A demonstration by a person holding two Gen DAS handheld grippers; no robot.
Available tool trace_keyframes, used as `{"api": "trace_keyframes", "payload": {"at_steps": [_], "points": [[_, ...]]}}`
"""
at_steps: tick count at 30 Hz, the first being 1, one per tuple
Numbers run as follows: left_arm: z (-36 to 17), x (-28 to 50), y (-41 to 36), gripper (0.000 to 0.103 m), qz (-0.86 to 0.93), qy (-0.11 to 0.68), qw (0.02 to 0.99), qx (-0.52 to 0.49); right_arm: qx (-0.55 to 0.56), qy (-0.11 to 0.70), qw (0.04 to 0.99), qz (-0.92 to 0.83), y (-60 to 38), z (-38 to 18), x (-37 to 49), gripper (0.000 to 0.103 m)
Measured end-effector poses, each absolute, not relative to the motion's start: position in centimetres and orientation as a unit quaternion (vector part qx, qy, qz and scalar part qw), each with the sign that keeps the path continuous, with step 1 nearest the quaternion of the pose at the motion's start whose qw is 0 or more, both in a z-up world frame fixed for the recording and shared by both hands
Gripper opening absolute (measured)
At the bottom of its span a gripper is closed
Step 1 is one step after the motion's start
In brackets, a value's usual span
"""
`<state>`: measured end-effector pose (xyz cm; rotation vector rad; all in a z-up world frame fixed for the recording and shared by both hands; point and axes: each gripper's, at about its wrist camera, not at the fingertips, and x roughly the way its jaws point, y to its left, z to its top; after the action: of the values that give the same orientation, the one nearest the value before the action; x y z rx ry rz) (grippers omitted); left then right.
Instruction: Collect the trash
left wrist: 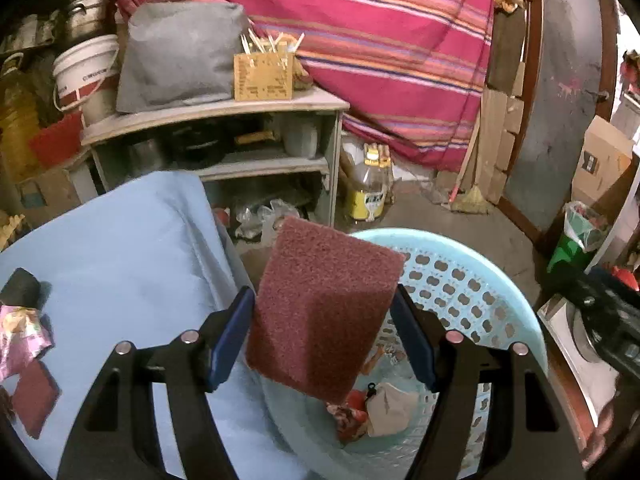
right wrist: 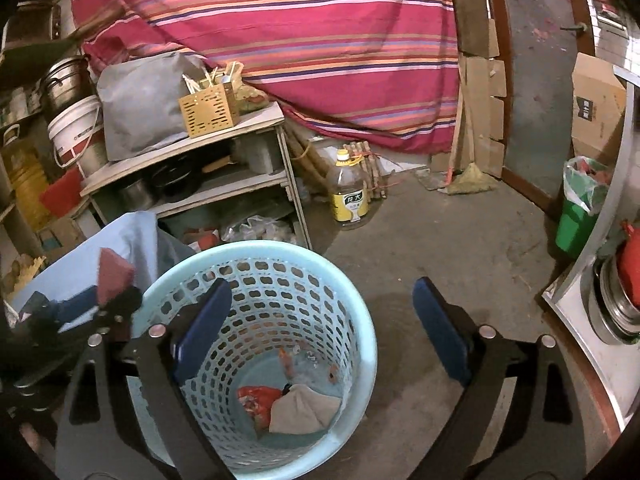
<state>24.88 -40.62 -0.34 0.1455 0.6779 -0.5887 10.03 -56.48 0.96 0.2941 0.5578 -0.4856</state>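
Observation:
My left gripper [left wrist: 322,312] is shut on a maroon scouring pad [left wrist: 324,304], held at the rim of the light blue perforated basket [left wrist: 472,280], partly over it. The basket [right wrist: 352,304] holds a red wrapper [right wrist: 258,398] and a grey crumpled paper [right wrist: 304,404]. On the blue cloth [left wrist: 120,248] at left lie a shiny pink wrapper [left wrist: 20,336], another maroon pad [left wrist: 34,396] and a dark item [left wrist: 20,286]. My right gripper [right wrist: 320,320] is open and empty, above the basket's right rim. The left gripper and pad show in the right wrist view [right wrist: 112,276].
A wooden shelf unit [right wrist: 192,152] with pots stands behind the cloth. An oil bottle [right wrist: 350,196] stands on the concrete floor. A green bin [right wrist: 580,212] with a bag is at right. A metal counter edge [right wrist: 576,300] with steel bowls is at far right.

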Motion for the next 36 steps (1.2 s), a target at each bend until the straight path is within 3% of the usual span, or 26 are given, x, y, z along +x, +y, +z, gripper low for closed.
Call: {"api": "trace_keyframes", "payload": {"at_steps": [7,11,17,36], "points": [[-1.1,25.2,-41.4,0.070,-0.296,0.343,0.889,0.074,0.142,0.272,0.922,-0.236,-56.3,1.0,10.4,0.090],[-0.8,24.9,-41.0,0.082,-0.299,0.334,0.891,0.077,0.140,0.274,0.922,-0.233,-56.0,1.1,10.6,0.090],[-0.4,25.0,-38.9,0.082,-0.286,0.331,0.896,0.076,0.138,0.273,0.923,-0.233,-55.8,1.2,10.8,0.090],[2.7,25.3,-13.8,0.092,-0.106,0.309,0.943,0.066,0.112,0.272,0.943,-0.154,-45.5,2.1,15.6,0.098]]}}
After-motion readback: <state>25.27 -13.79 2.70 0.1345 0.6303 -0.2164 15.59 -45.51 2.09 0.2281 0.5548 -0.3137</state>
